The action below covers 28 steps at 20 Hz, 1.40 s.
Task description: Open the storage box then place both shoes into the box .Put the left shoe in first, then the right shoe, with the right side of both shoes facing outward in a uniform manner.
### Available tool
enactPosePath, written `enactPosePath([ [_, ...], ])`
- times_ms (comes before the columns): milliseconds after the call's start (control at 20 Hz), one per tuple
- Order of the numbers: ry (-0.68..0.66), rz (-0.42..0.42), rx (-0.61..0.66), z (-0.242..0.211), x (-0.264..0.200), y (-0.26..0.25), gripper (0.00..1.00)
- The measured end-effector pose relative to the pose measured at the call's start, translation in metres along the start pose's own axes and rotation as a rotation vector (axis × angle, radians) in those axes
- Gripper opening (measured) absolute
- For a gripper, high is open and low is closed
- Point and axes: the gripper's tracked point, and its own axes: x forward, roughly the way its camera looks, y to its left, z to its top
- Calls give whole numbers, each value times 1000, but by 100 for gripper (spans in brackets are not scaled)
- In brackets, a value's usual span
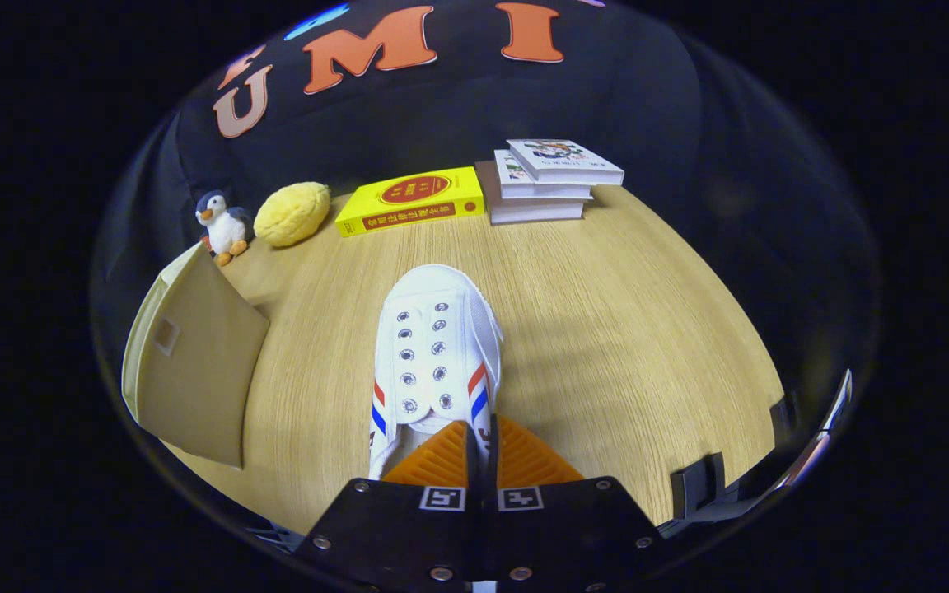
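Note:
A white canvas shoe (435,346) with red and blue side stripes stretches ahead of my fingers, its toe pointing toward the books. My gripper (481,449) is shut on the shoe's right side wall by the ankle opening, with the orange fingers (524,457) pressed together on the rim. The beige storage box (194,362) stands to the left of the shoe on the wooden table (606,329). Its flat beige panel faces me, and I cannot tell whether it is open.
Along the back of the table stand a penguin toy (222,224), a yellow plush (292,213), a yellow book (410,200) and a stack of white books (549,179). A black bracket (698,484) sits at the table's near right edge.

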Motion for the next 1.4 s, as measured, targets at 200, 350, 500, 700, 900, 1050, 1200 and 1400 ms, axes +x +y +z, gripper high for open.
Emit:
enactPosePath([
  [200, -81, 38, 1, 42, -28, 46, 0],
  [350, -103, 78, 4, 61, -46, 93, 0],
  [500, -127, 124, 13, 77, -64, 142, 0],
  [700, -132, 184, 12, 83, -84, 212, 0],
  [900, -135, 230, 12, 79, -101, 272, 0],
  [1050, -120, 244, 6, 69, -102, 305, 0],
  [1200, -90, 239, 10, 55, -97, 326, 0],
  [1400, -34, 177, -1, 30, -78, 329, 0],
])
